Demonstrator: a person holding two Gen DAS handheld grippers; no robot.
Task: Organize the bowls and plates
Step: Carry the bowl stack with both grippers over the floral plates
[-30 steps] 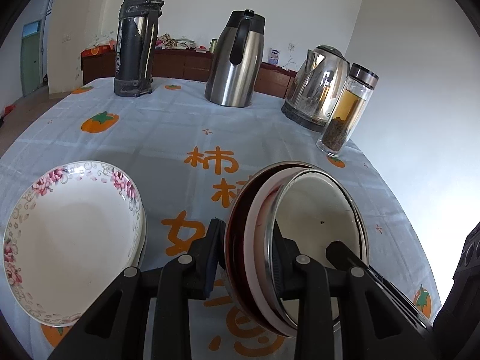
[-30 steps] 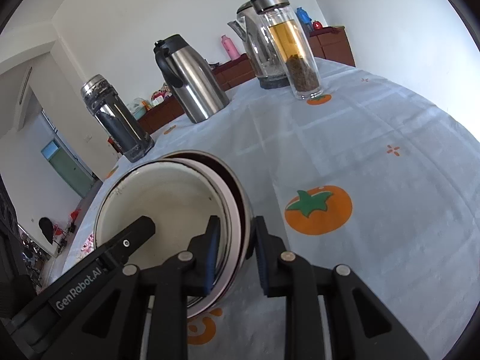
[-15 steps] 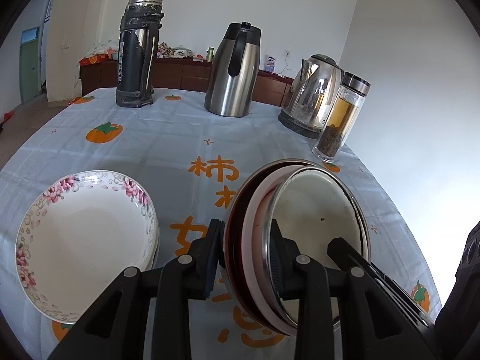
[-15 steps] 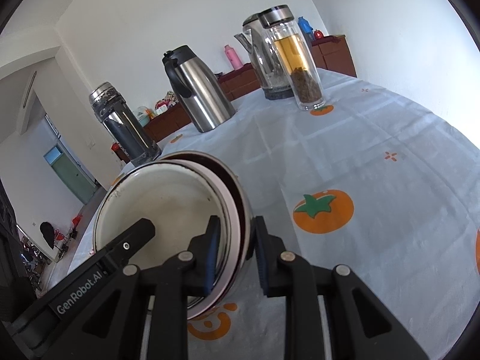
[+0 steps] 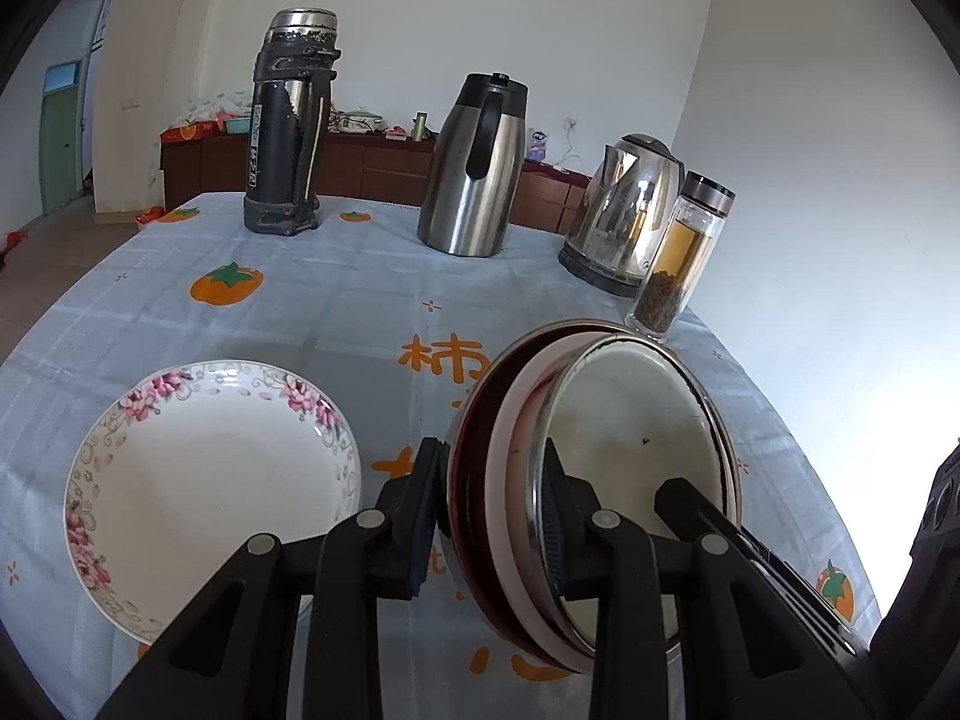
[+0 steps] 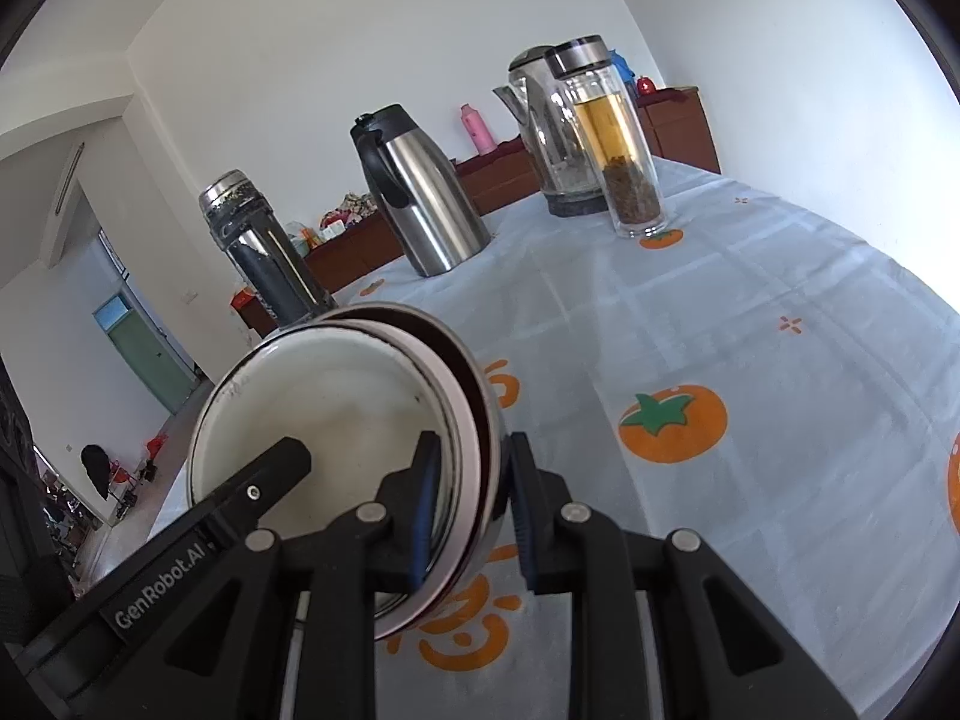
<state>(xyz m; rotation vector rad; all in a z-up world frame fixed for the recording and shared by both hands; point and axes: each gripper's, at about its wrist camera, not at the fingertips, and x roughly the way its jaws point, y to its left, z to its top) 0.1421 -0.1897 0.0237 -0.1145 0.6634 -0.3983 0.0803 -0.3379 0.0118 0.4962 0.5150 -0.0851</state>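
Note:
A nested stack of bowls [image 5: 630,420], steel on the inside with pink and dark red rims behind it, hangs tilted above the table. My left gripper [image 5: 492,480] is shut on its left rim. In the right wrist view the same stack of bowls [image 6: 336,408] has my right gripper [image 6: 471,468] shut on its right rim. Each view shows a finger [image 5: 684,492] of the other gripper reaching into the inner bowl. A stack of white plates with pink flowers [image 5: 204,480] lies on the table to the left of the bowls.
Along the far side of the pale blue tablecloth [image 5: 360,300] stand a black thermos [image 5: 288,126], a steel carafe [image 5: 474,168], an electric kettle [image 5: 630,210] and a glass tea bottle [image 5: 684,258]. A white wall runs close on the right.
Both grippers have risen a little and drawn back with the bowl stack; the flowered plates and the vessels now sit farther off in view. Both grips are unchanged.

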